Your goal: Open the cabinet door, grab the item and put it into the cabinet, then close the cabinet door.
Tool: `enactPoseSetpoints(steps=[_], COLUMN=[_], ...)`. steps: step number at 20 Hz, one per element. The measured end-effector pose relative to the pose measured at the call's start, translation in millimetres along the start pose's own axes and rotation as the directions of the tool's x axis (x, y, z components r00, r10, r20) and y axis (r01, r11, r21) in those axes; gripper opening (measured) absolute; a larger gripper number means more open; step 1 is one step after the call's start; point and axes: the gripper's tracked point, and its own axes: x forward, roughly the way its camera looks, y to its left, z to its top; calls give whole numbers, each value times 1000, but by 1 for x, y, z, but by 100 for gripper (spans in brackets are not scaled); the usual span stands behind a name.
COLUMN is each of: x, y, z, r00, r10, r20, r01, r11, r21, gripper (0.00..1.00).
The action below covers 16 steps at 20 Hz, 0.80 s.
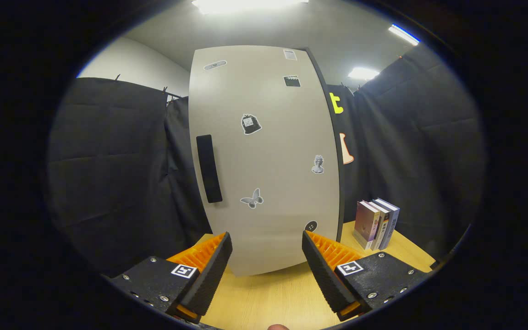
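A tall beige cabinet (268, 151) stands on the wooden table just beyond my fingers. Its door is shut and carries several small stickers. A black vertical handle (209, 168) sits near the door's left edge, above my left finger. Three upright books (376, 223) stand on the table to the right of the cabinet, beyond my right finger. My gripper (267, 250) is open, with its orange and black fingers (211, 266) spread wide and nothing between them but the cabinet's lower front further on.
The light wooden table (273, 298) runs under the fingers up to the cabinet's base. Black cloth walls close in on the left, the right and behind the cabinet. A fingertip of the person shows at the table's near edge.
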Motion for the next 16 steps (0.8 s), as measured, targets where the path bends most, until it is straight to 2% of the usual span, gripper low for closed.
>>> enactPoseSetpoints(steps=[16], x=[-5], y=[4], z=[7], r00=[1000], r10=[13], r20=[21], r01=[-12], r11=[1000], r21=[-4], gripper=[95])
